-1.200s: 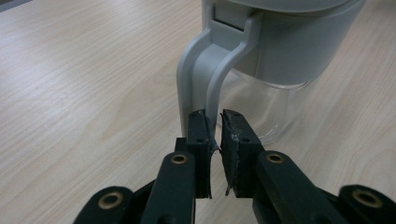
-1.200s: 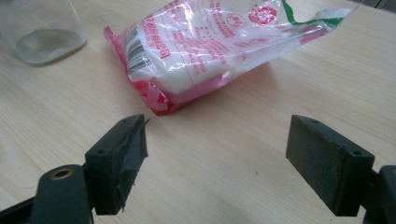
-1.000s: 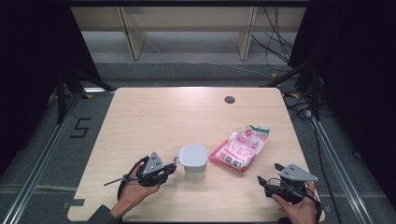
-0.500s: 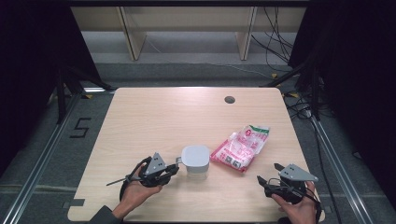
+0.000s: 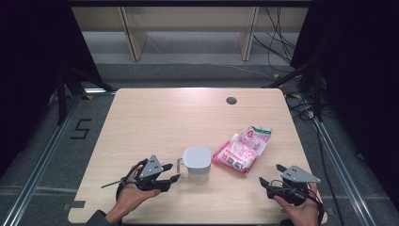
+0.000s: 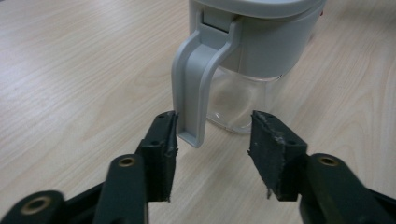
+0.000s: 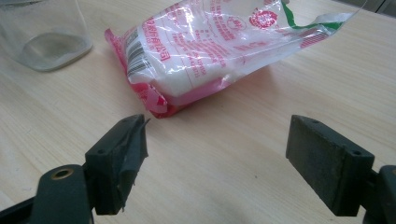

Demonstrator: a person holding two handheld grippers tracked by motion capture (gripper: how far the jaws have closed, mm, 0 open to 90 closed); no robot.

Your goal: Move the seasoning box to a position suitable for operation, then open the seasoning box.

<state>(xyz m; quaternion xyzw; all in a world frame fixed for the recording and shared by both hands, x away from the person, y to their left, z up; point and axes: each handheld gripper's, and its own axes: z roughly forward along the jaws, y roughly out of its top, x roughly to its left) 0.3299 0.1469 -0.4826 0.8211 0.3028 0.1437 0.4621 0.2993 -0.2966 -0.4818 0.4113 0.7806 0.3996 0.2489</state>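
A clear jar with a grey lid and grey handle (image 5: 196, 162) stands at the table's front middle. My left gripper (image 5: 175, 172) lies just left of it, pointing at the handle. Its jaws have just been opening. In the left gripper view the handle (image 6: 194, 88) hangs between the pads of the left gripper (image 6: 215, 126), close to one pad and clear of the other. A pink and white plastic bag (image 5: 242, 148) lies to the jar's right. My right gripper (image 5: 269, 173) rests open near the front right; the bag (image 7: 210, 51) lies ahead of its right gripper (image 7: 217, 135) jaws.
The wooden table (image 5: 188, 117) has a round cable hole (image 5: 231, 100) at the back right. The jar's glass base (image 7: 51, 32) stands left of the bag in the right gripper view. Dark floor, rails and cables surround the table.
The left gripper's jaws, close together at the jar's handle before, now stand apart around it. The right gripper, jar and bag have not moved.
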